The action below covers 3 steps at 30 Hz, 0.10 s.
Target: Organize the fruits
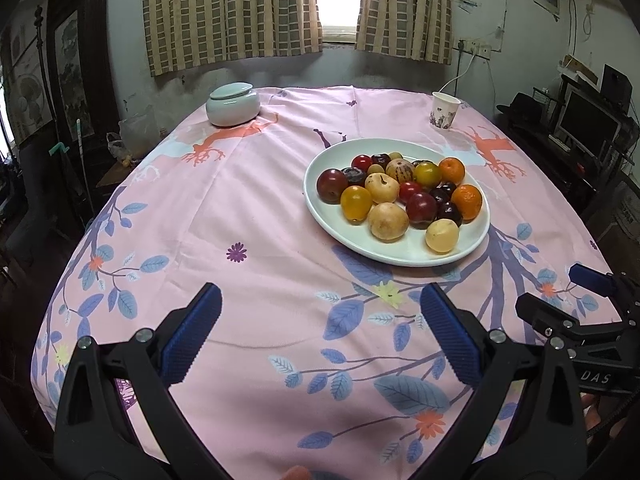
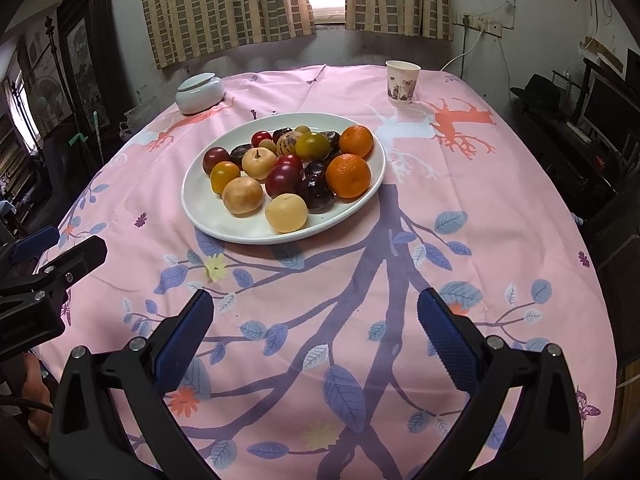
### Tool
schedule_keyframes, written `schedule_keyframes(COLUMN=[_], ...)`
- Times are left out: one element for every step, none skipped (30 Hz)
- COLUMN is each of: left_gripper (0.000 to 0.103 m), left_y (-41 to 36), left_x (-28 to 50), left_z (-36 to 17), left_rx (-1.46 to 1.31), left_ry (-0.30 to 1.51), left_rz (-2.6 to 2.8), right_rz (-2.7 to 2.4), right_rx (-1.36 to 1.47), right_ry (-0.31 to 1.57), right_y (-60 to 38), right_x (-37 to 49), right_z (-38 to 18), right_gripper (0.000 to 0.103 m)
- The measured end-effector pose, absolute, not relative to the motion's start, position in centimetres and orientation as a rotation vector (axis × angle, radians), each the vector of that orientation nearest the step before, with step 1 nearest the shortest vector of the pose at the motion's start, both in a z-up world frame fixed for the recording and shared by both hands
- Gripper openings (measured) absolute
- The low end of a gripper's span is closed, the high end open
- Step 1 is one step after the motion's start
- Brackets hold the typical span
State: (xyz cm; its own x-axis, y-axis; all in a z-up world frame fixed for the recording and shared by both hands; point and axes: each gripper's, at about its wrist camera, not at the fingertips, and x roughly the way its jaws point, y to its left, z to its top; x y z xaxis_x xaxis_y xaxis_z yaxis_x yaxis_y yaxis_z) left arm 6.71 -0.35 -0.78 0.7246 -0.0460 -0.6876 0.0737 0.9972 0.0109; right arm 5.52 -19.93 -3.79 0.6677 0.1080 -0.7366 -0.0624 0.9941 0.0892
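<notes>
Both grippers, left gripper (image 1: 320, 336) and right gripper (image 2: 316, 332), are hovering with jaws apart, holding nothing; all fruits (image 2: 288, 168) are sitting piled on the white plate (image 2: 208, 216), either before sorting or after gathering.

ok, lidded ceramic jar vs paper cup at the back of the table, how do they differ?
The lidded ceramic jar is squat, plain pale green and closed; the paper cup is taller, narrower, printed with a pattern and open-topped. The jar sits at the far left of the tablecloth, the cup at the far right. Both stand upright, apart from the fruit plate.
</notes>
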Motion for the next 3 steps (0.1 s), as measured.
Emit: schedule_keyframes(left_gripper=[0.101, 0.101, 0.101], left_y=[-0.33, -0.23, -0.19], left_x=[6.77, 6.82, 6.86], left_z=[-0.85, -0.85, -0.9], left_rx=[0.037, 0.035, 0.034], left_ry=[0.762, 0.766, 0.768], left_rz=[-0.067, -0.067, -0.065], right_rz=[0.096, 0.096, 0.097], right_rx=[0.058, 0.06, 0.06], right_ry=[0.836, 0.836, 0.837], right_y=[-19.93, -19.94, -19.89], right_x=[5.51, 5.51, 5.51], right_z=[-3.85, -3.84, -3.88], right_gripper=[0.102, 0.102, 0.102])
